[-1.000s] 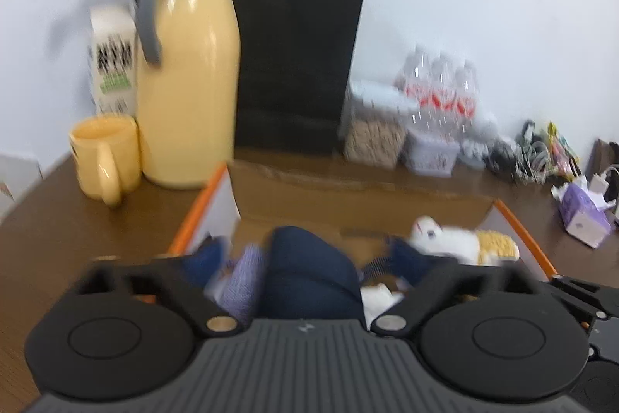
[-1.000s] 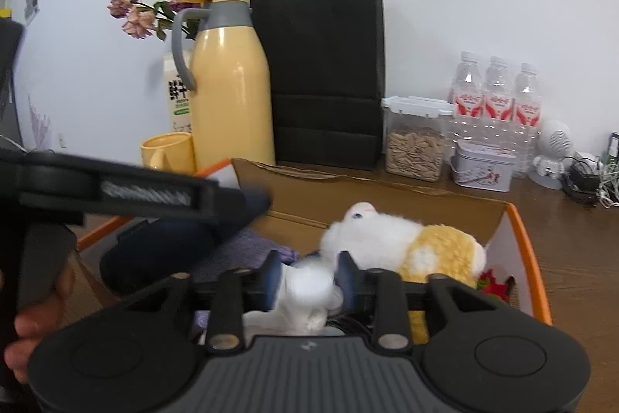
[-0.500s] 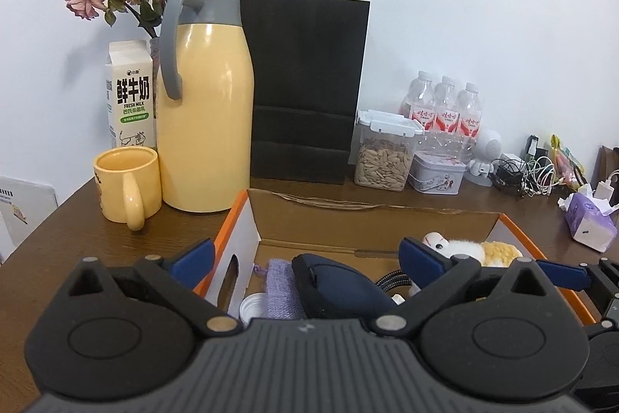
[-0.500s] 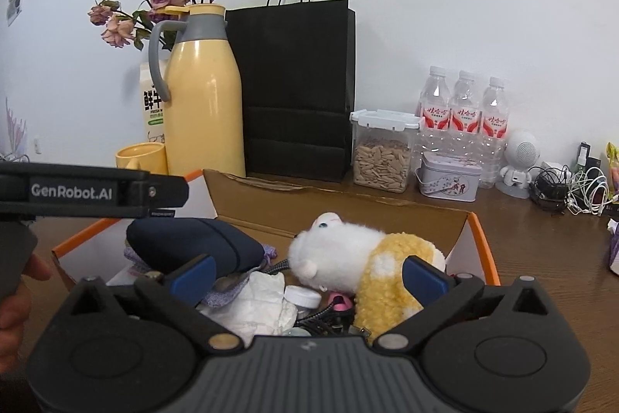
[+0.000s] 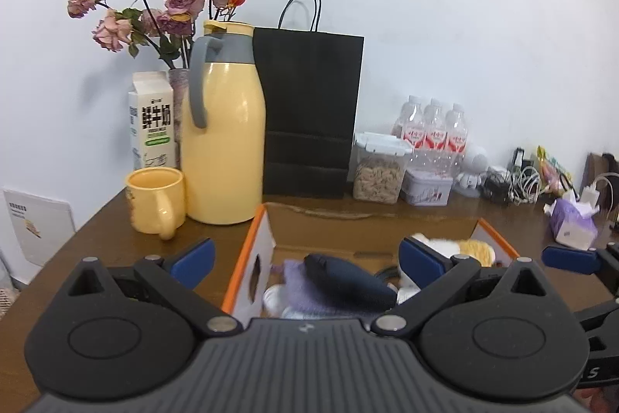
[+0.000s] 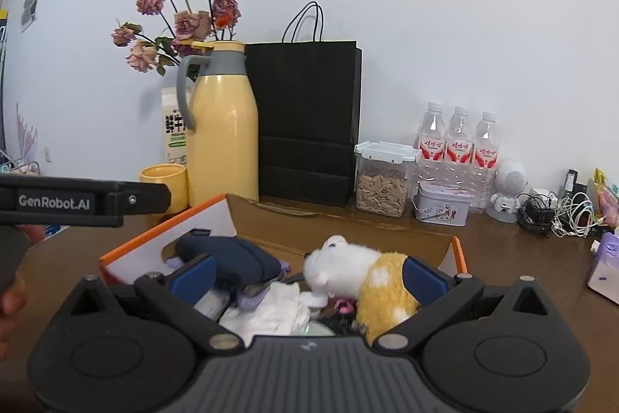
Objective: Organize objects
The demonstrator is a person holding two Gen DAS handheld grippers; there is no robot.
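Note:
An orange-edged cardboard box [image 5: 247, 254] [image 6: 162, 239] sits on the brown table. In it lie a dark navy pouch [image 5: 348, 279] [image 6: 232, 258], a purple cloth [image 5: 300, 283], a white and yellow plush toy [image 6: 359, 269] [image 5: 460, 246], and crumpled white paper [image 6: 271, 308]. My left gripper [image 5: 305, 254] is open and empty, above the box's near left side. My right gripper [image 6: 307, 269] is open and empty, above the box's near side over the plush and paper. The left gripper's arm [image 6: 77, 200] shows at the left of the right wrist view.
Behind the box stand a yellow thermos jug [image 5: 222, 149], yellow mug [image 5: 154, 200], milk carton [image 5: 151, 119], dried roses [image 5: 166, 2], black paper bag [image 5: 309, 111], seed jar [image 5: 379, 173], tin [image 5: 427, 186], water bottles [image 5: 431, 130]. Cables [image 6: 557, 211] and a tissue pack [image 5: 572, 223] lie right.
Both grippers have opened wide and drawn back and up from the box. The right one let go of the white paper; the left one let go of the navy pouch.

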